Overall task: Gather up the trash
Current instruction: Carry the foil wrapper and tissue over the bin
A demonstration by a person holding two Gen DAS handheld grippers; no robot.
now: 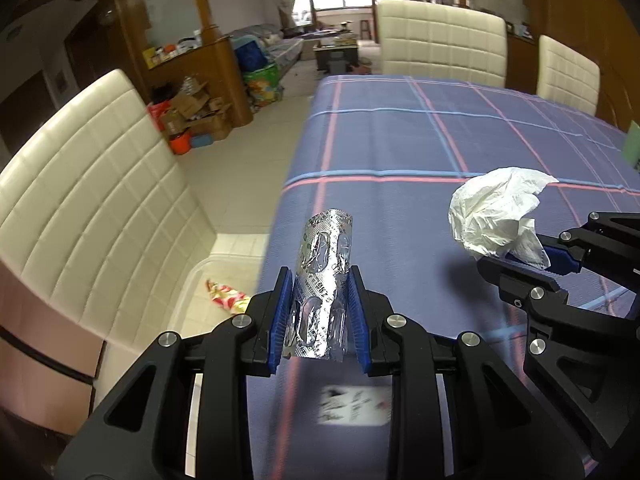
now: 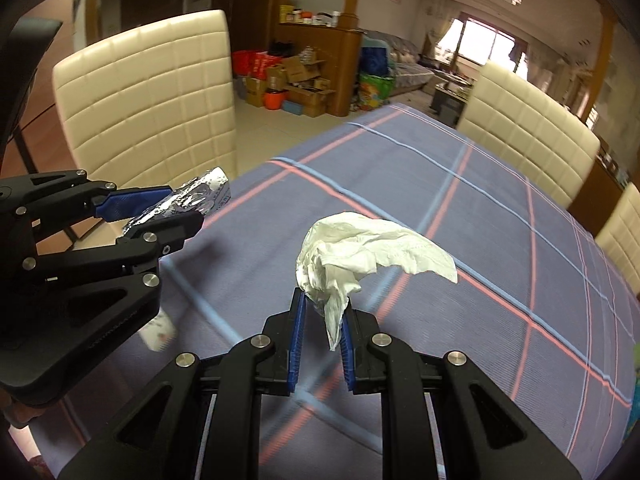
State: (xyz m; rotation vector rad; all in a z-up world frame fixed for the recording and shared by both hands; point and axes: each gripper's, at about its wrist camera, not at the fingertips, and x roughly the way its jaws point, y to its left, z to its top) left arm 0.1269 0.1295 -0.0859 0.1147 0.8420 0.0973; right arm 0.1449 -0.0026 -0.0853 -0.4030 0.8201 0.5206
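Note:
My left gripper [image 1: 320,276] is shut on a silver foil blister pack [image 1: 324,280] and holds it above the left edge of the table [image 1: 400,140]. It also shows in the right wrist view [image 2: 188,208] with the blister pack [image 2: 200,196] sticking out past its fingertips. My right gripper [image 2: 324,300] is shut on a crumpled white tissue [image 2: 360,252] and holds it above the blue plaid tablecloth. In the left wrist view the right gripper [image 1: 516,256] is at the right, with the tissue [image 1: 492,212] bulging from its jaws.
A small printed card [image 1: 354,404] lies on the cloth below the left gripper. A clear bin [image 1: 200,300] with a red and yellow wrapper [image 1: 226,298] stands on the floor left of the table. Cream chairs [image 1: 92,220] surround the table. A green object [image 1: 632,144] sits at the far right.

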